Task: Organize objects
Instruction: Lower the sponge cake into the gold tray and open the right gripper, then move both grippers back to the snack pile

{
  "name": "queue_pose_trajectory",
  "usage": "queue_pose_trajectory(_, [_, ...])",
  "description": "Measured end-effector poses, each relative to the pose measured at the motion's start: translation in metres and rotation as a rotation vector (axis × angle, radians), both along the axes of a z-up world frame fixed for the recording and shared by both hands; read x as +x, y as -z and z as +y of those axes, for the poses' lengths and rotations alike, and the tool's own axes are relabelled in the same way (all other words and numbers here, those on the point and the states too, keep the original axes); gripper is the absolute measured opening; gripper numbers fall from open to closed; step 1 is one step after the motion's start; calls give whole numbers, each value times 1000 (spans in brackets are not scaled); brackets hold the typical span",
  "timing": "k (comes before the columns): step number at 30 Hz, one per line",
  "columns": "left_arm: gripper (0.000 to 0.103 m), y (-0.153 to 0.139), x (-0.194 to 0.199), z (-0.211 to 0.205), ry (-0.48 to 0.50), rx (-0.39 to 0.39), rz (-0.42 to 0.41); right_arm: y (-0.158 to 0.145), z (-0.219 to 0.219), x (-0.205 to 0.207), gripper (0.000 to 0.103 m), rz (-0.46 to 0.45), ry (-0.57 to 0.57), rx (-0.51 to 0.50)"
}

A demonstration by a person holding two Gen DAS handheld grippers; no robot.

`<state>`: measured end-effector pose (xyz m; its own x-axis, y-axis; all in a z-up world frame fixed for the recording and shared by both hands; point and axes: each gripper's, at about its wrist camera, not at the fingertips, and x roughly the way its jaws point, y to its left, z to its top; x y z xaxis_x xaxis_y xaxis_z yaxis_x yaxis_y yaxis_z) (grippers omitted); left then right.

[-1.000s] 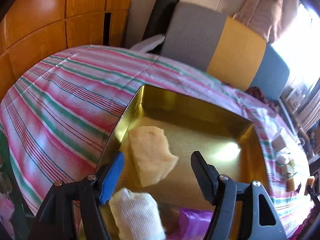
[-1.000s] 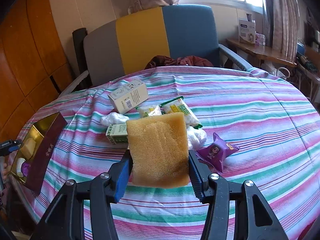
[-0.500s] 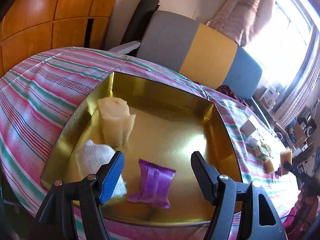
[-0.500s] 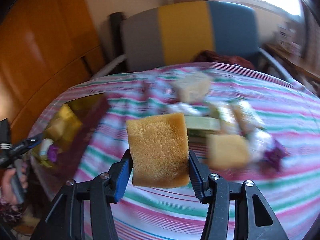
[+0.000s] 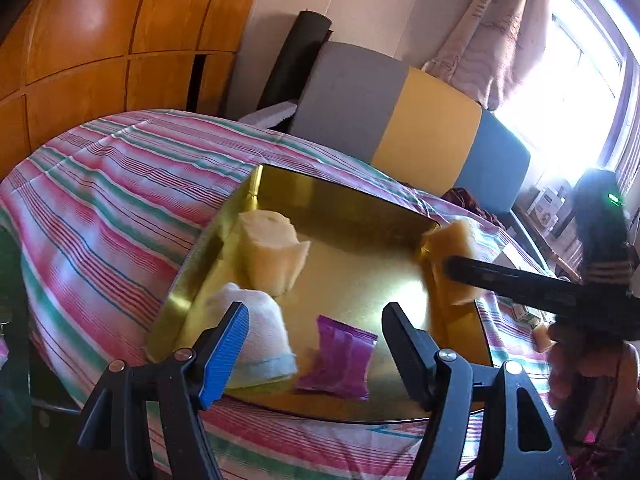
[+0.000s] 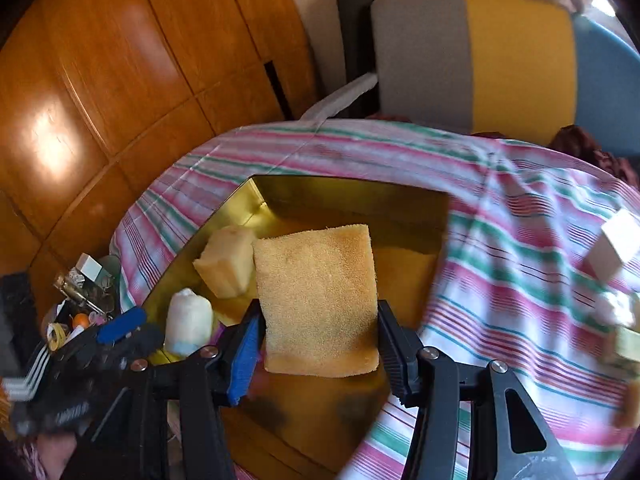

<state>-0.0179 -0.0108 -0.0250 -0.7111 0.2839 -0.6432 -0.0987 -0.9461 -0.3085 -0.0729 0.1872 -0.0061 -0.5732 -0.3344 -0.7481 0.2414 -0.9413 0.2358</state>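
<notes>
Left wrist view: gold tray (image 5: 400, 216) already holding three items, pale sponge chunk (image 5: 274, 258) at 11 o'clock, white cloth roll (image 5: 260, 328) at 8, purple packet (image 5: 340, 356) at 6. Left gripper (image 5: 314, 344) gaping, empty. Striped tablecloth (image 5: 120, 208) underneath, wood panelling (image 5: 100, 40) behind.

Right wrist view: right gripper (image 6: 318, 350) clamped on the tan sponge (image 6: 316, 300), poised above the tray (not released). Several blurred items at 3 o'clock, probably awaiting sorting. Multicoloured chair (image 6: 500, 60) at 1.
</notes>
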Motion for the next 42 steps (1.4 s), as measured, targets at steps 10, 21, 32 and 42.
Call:
queue_pose_trajectory(10, [70,6,-7,-33,-123,45,-35,37,-53,-57,55,-123,13,99])
queue_pose_trajectory(21, [70,6,-7,-42,-151,76,-38,50,-62,-57,82,-149,32,-4])
queue_pose_trajectory(32, [70,9,-4,-26,-102,55,-51,20,-43,-25,82,-62,35,7])
queue_pose_trajectory(42, [70,9,1,-5,-22,56,-55,-8,-13,15,82,18,37,56])
